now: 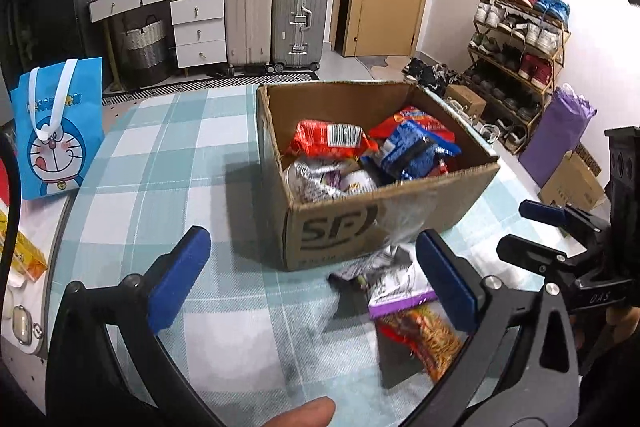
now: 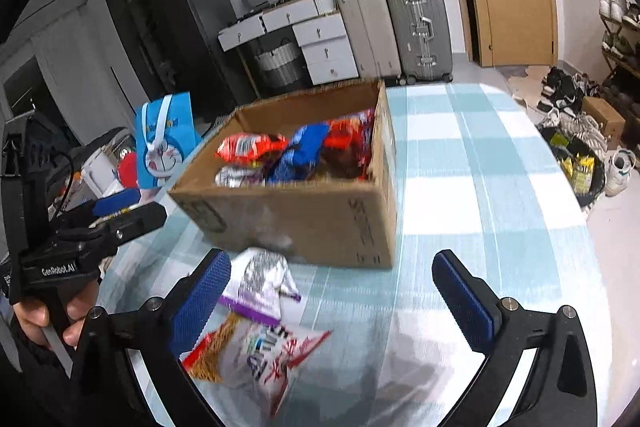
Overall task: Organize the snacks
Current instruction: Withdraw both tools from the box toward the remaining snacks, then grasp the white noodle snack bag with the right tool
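Both jaws spread wide and empty, left gripper (image 1: 316,281) and right gripper (image 2: 330,303) over two loose snack packets (image 2: 260,327) lying overlapped beside the half-filled cardboard box (image 1: 384,223); risk: pinching both slippery bags together, one dropping short.

Right wrist view motion-smeared: cardboard box (image 2: 304,211) print unreadable, snack packets inside run together. In the left wrist view, the right-hand blue pad (image 1: 448,281) covers part of the purple-edged packet (image 1: 394,285). Lower box contents hidden under top packets.
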